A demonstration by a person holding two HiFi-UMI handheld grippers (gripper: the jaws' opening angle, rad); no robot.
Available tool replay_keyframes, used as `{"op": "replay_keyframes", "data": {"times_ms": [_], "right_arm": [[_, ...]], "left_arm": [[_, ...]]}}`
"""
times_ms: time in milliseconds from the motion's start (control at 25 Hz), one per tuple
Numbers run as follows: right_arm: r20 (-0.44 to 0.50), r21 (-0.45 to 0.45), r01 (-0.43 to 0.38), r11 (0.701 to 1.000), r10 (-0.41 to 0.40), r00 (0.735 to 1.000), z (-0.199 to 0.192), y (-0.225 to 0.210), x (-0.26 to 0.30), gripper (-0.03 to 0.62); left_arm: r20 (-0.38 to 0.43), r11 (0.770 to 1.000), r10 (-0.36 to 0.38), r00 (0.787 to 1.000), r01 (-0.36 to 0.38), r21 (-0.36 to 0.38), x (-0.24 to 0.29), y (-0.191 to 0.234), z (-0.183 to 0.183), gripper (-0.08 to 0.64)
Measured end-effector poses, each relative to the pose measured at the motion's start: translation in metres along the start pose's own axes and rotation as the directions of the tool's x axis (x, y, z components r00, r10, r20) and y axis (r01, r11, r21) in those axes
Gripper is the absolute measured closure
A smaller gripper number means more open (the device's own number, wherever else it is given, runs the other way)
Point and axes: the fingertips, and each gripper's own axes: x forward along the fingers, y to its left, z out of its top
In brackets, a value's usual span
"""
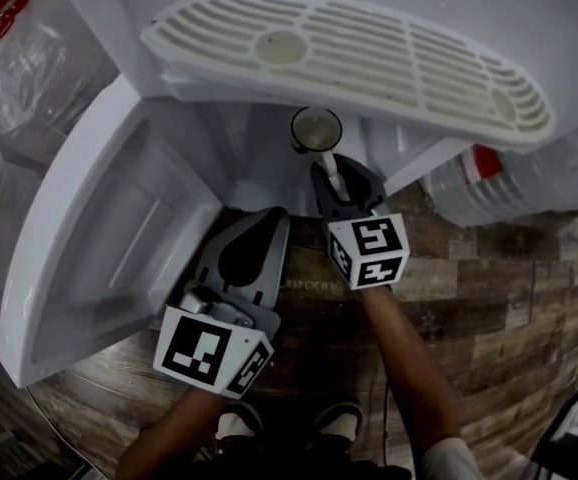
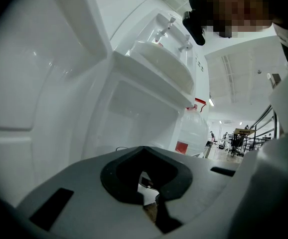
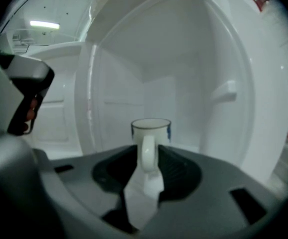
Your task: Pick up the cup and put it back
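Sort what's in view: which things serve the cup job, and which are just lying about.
For the job: cup, right hand-held gripper at the cup, open white cabinet holding it.
Lying about: left hand-held gripper, water bottle, plastic bag, slotted tray.

White cabinet compartment (image 3: pixel 184 83), door (image 1: pixel 99 228) open; cup (image 3: pixel 151 128) upright on its bottom; wood-pattern floor (image 1: pixel 469 298) below

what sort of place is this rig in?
Likely an office or lab hall, at a water dispenser: its drip grille on top, big water jugs beside it, desks and chairs farther back.
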Motion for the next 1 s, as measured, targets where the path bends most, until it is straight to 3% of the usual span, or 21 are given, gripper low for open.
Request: {"op": "replay_keyframes", "data": {"times_ms": [520, 1000], "right_arm": [[0.01, 0.057, 0.03, 0.998, -0.03, 0.999, -0.005, 0.0, -0.039, 0.469], [0.05, 0.043, -0.006, 0.999, 0.004, 0.999, 0.022, 0.03, -0.085, 0.55]], "left_arm": [[0.006, 1.0, -0.006, 1.0, 0.006, 0.001, 0.001, -0.005, -0.002, 0.554], [0.0, 0.999, -0.002, 1.0, 0.002, 0.045, 0.001, -0.01, -0.004, 0.554]]}}
